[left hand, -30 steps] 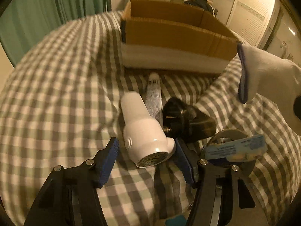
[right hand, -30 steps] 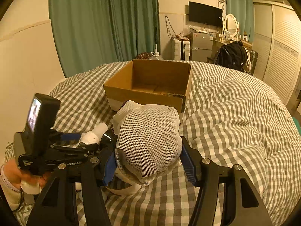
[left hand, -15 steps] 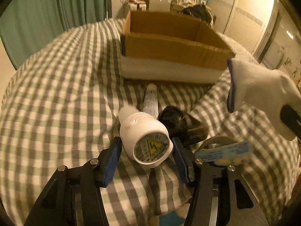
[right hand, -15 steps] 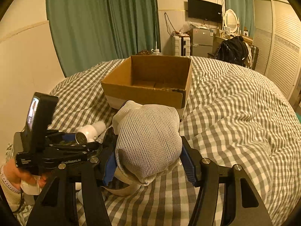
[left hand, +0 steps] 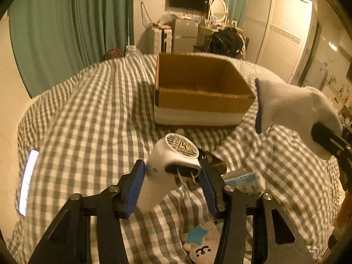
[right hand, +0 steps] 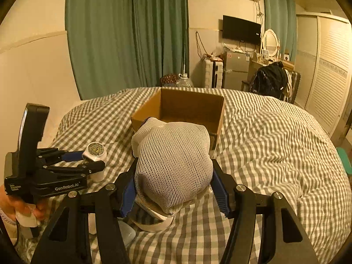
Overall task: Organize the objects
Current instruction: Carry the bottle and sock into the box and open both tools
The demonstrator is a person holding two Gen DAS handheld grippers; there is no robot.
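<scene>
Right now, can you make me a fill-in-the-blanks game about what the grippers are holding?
1. The left gripper is shut on a white ____ adapter.
2. The right gripper is shut on a white mesh ____.
3. The brown cardboard box rests on a ____ bedcover.

Missing words: plug, shoe, checked

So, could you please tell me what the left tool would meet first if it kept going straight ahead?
Most likely the cardboard box: it sits dead ahead of the left tool, which grips the white plug. Only checked bedding shows between, though depth is uncertain.
</scene>
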